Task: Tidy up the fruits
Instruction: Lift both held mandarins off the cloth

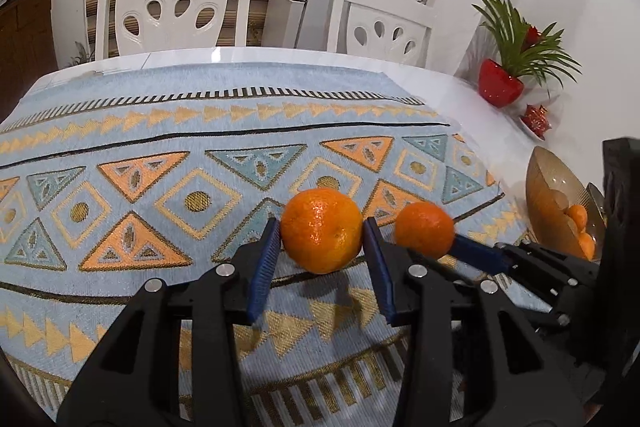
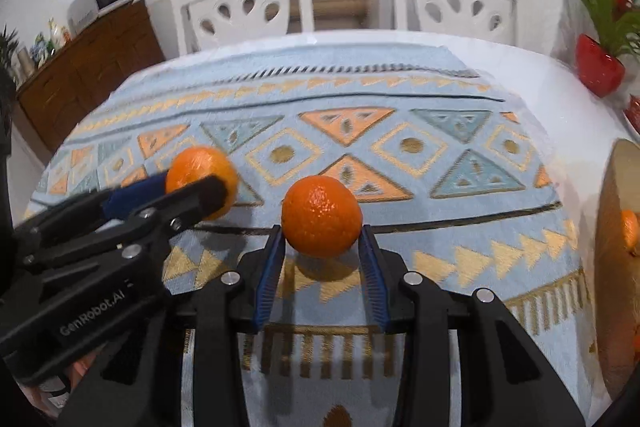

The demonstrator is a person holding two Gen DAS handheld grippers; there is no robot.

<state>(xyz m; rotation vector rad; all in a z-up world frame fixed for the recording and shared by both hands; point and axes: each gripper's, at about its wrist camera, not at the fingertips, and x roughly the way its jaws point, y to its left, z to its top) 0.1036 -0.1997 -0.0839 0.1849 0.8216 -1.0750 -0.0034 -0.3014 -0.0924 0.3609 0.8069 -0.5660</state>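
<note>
Left wrist view is showing the left tool (image 1: 322,229) pinching a large orange (image 1: 321,230) between its blue pads, just above the patterned cloth (image 1: 160,155). To its right, the right tool (image 2: 322,227) is gripping a smaller orange (image 2: 321,215) the same way. Further right again, a golden bowl (image 1: 548,187) already holding oranges is sitting near the tabletop edge, nearer the right tool, so that fruit likely goes in first. Beyond the tabletop, white chairs (image 1: 172,11) and a red potted plant (image 1: 500,83) are standing.
</note>
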